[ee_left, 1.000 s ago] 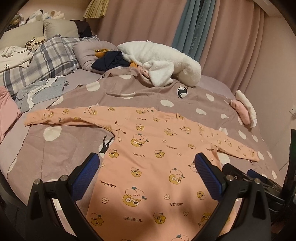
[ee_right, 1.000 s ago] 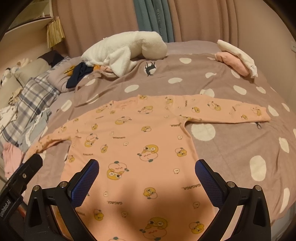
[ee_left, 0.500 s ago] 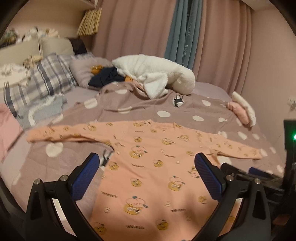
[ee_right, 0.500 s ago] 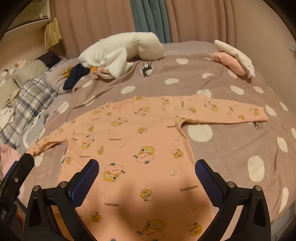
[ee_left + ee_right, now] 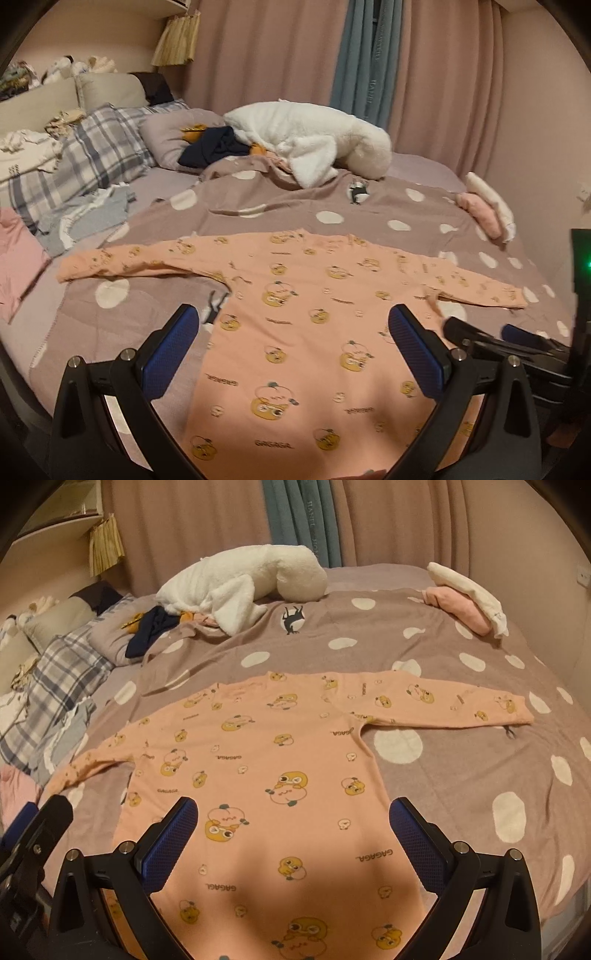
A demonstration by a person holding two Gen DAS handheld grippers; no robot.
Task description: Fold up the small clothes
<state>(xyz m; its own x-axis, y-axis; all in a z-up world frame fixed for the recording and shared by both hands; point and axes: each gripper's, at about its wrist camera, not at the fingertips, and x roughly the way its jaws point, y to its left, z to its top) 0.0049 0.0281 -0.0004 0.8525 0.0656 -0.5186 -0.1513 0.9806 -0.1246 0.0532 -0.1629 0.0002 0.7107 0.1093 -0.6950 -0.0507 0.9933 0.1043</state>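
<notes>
A small peach long-sleeved top (image 5: 306, 325) (image 5: 266, 775) with yellow cartoon prints lies flat on the spotted bedcover, both sleeves spread out sideways, hem towards me. My left gripper (image 5: 293, 339) hovers open above its lower body, nothing between the blue pads. My right gripper (image 5: 293, 825) is also open over the lower body, empty. In the left wrist view the right gripper (image 5: 491, 336) shows at the right edge beside the top's hem. The left gripper's frame (image 5: 33, 834) shows at the left edge of the right wrist view.
The mauve spotted bedcover (image 5: 258, 199) (image 5: 461, 768) spreads around the top. A white fluffy garment (image 5: 310, 144) and dark clothes (image 5: 214, 147) lie at the back. Plaid pillow (image 5: 85, 162) and loose clothes are left; folded pink and white items (image 5: 469, 598) sit right. Curtains (image 5: 354, 74) hang behind.
Both grippers have tilted up and drawn back a little, so the top sits lower and more of the curtains shows. The top itself has not moved. Both grippers stayed open.
</notes>
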